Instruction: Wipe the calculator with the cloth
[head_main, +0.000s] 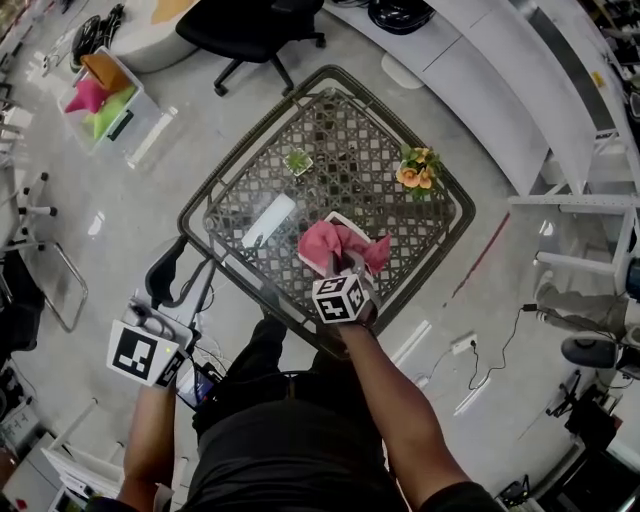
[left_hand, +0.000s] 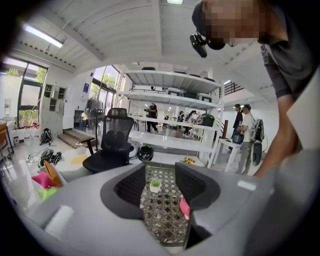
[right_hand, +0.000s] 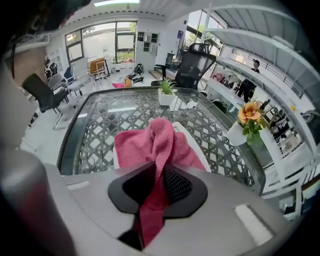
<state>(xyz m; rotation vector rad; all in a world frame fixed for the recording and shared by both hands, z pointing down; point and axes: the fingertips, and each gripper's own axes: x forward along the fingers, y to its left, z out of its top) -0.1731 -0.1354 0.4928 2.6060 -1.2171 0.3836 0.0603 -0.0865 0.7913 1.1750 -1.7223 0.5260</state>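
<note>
Reaches the right forearm (head_main: 395, 400) forward and tips the right hand-held gripper (head_main: 345, 265) steeply down over the near edge of the counter (head_main: 340, 150), jaws pinched together on a fold of the pink cloth (right_hand: 160, 140). Holds the left hand-held gripper (head_main: 168, 270) just off the counter's near left edge, pointed only slightly downward, jaws apart and empty, with the left forearm (head_main: 150, 440) close beside the body.

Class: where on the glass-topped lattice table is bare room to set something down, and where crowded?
Bare: left side, from the small green potted plant to the near rim. Crowded: around the pink cloth in the right gripper.
</note>
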